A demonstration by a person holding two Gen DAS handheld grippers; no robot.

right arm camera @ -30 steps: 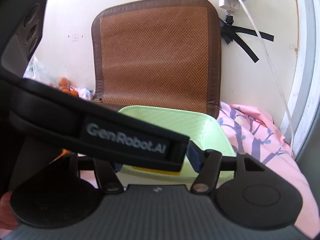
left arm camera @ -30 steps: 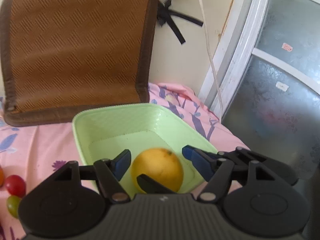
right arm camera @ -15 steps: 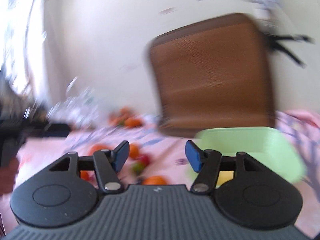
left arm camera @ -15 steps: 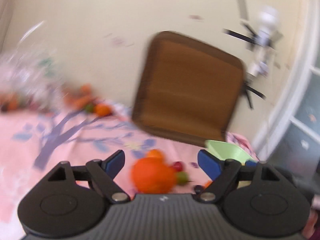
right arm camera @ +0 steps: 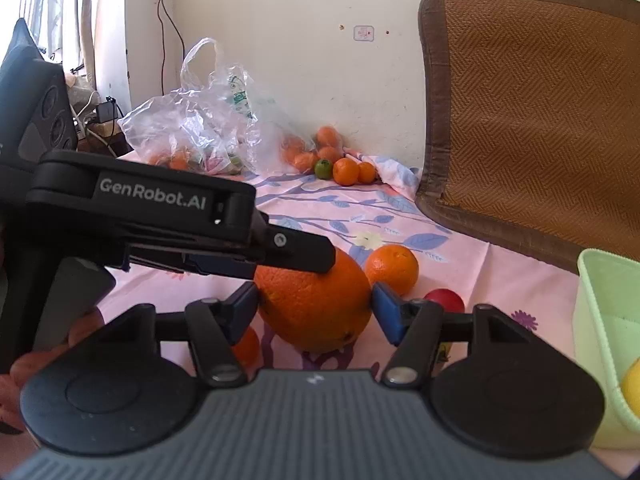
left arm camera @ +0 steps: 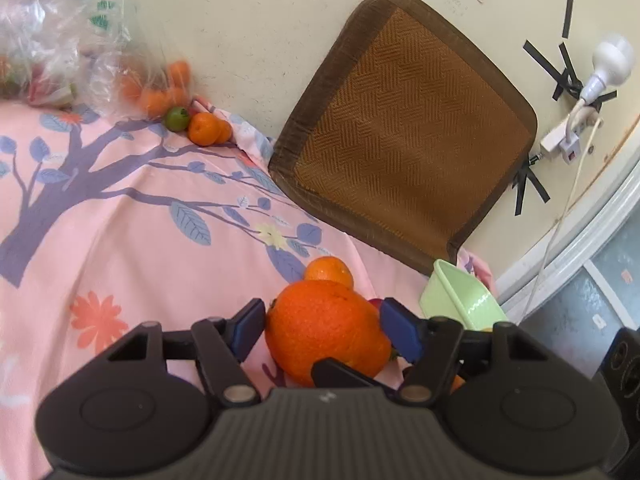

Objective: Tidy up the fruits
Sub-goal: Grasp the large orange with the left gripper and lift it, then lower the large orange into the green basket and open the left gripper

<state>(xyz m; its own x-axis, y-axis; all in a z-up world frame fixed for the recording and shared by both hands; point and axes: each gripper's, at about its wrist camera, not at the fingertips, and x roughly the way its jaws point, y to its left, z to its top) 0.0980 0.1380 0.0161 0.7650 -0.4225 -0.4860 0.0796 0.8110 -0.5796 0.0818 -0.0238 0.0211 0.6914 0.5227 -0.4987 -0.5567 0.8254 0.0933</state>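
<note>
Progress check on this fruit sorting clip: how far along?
Done: one yellow fruit lies in the green basin. In hand: the left tool is closing its jaws around the big orange. Left: the smaller orange, red fruit and oranges by the plastic bag.

A big, bumpy orange (left arm camera: 326, 330) sat on the pink flowered cloth in front of me. A smaller orange (left arm camera: 329, 270) lay just behind it, a red fruit (right arm camera: 444, 300) beside it. My green tub (right arm camera: 608, 344) stood at the right, tilted in one view, with something yellow (right arm camera: 632, 384) inside.
</note>
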